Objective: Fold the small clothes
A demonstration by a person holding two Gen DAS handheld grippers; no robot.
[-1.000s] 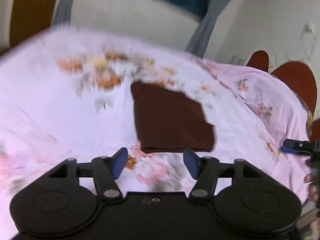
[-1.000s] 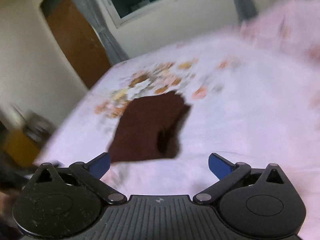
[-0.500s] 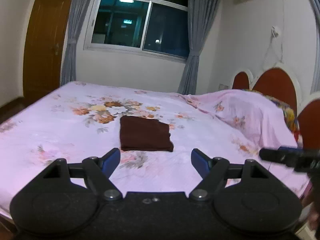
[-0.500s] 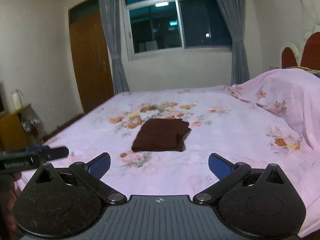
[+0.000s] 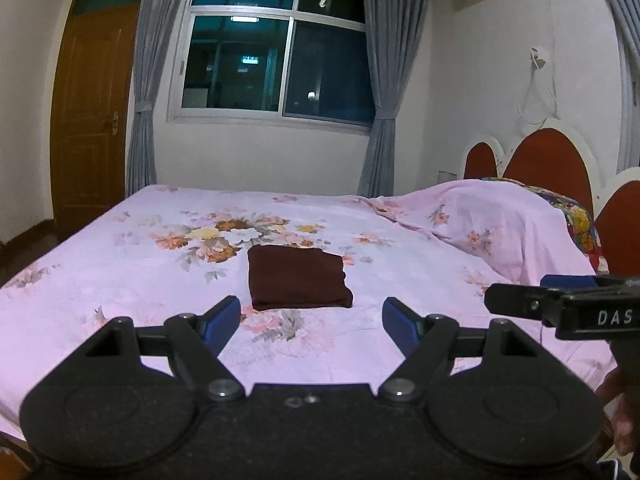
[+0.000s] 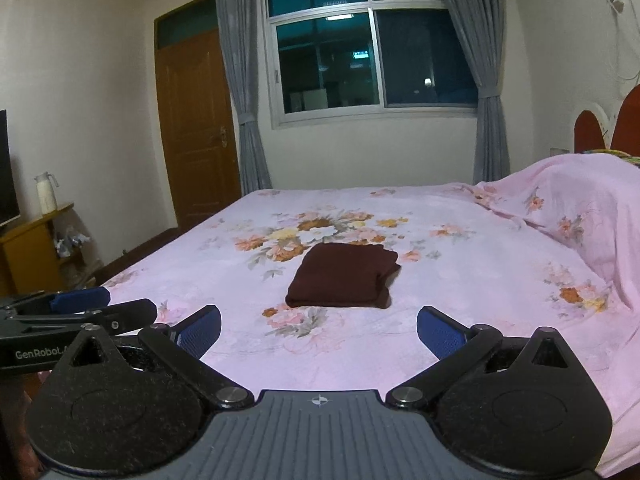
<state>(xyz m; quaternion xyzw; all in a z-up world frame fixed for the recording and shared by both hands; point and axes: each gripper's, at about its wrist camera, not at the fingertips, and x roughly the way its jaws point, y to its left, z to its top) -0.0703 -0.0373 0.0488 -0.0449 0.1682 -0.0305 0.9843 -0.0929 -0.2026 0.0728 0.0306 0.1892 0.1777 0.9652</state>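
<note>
The folded cloth (image 5: pixel 299 278) lay flat at centre frame on the bed (image 5: pixel 120 264), its long axis roughly running away from the cameras. Left gripper (image 5: pixel 311 314) and right gripper (image 6: pixel 319 330) hung near, jaws spread, empty.

Folded garment (image 6: pixel 344 278): I read it as soft matt cloth, dark maroon, no sheen.
Bedsheet (image 6: pixel 460 280): thin pink cloth with a printed flower pattern, smooth where flat, rumpled over the pillow end.
Left gripper (image 5: pixel 311 322): matt black plastic body; my view shows blue fingertips (image 5: pixel 222 318) with a finely textured face and bright metal pivot screws.
Right gripper (image 6: pixel 319 334): ribbed grey plastic deck, dusty matt black arms.
Door (image 6: pixel 192 128): brown wood, slight gloss.
Curtains (image 5: pixel 378 80): grey cloth.
</note>
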